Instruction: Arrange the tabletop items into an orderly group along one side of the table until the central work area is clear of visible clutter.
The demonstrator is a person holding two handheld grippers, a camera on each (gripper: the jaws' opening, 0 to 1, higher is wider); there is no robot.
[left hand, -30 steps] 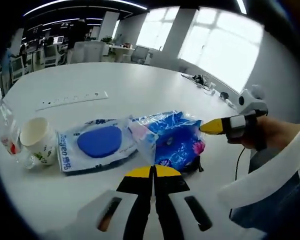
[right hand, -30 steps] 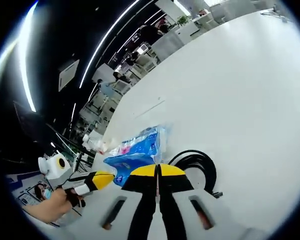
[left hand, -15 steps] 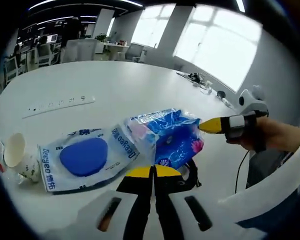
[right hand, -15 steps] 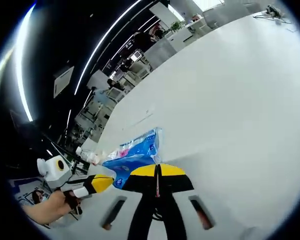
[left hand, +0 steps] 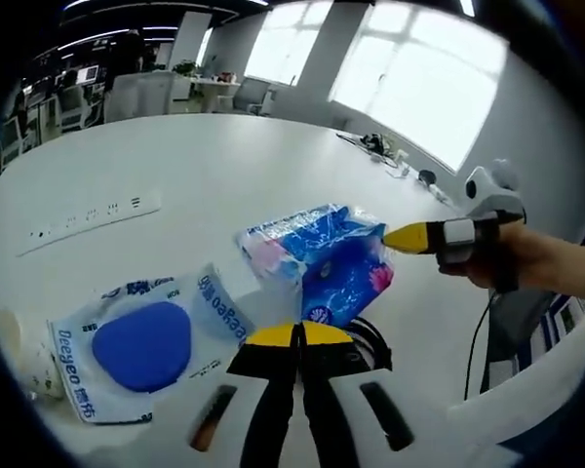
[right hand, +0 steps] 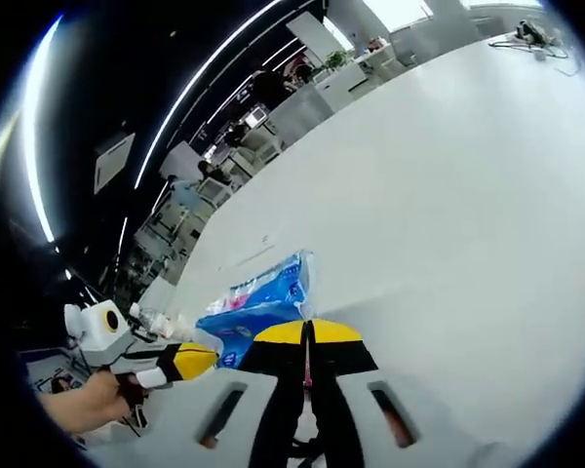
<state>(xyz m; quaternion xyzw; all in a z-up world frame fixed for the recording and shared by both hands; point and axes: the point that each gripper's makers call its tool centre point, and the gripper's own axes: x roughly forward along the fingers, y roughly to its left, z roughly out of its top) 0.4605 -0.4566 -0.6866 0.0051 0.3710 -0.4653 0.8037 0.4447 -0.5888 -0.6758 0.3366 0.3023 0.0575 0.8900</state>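
behind the white table (left hand: 224, 166), office desks (left hand: 166, 93) and bright windows (left hand: 419, 88).

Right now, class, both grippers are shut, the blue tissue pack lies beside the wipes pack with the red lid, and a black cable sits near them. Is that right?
Not quite: the lid on the wipes pack is blue, not red, as the left gripper view shows. The rest stands: the left gripper and right gripper are shut, the blue tissue pack lies beside it, and the black cable sits near.

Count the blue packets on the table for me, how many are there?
2. The blue tissue pack lies just ahead of the left gripper, beside the right gripper. The flat wet-wipes packet lies to its left, nearer the table edge. Others may be hidden.
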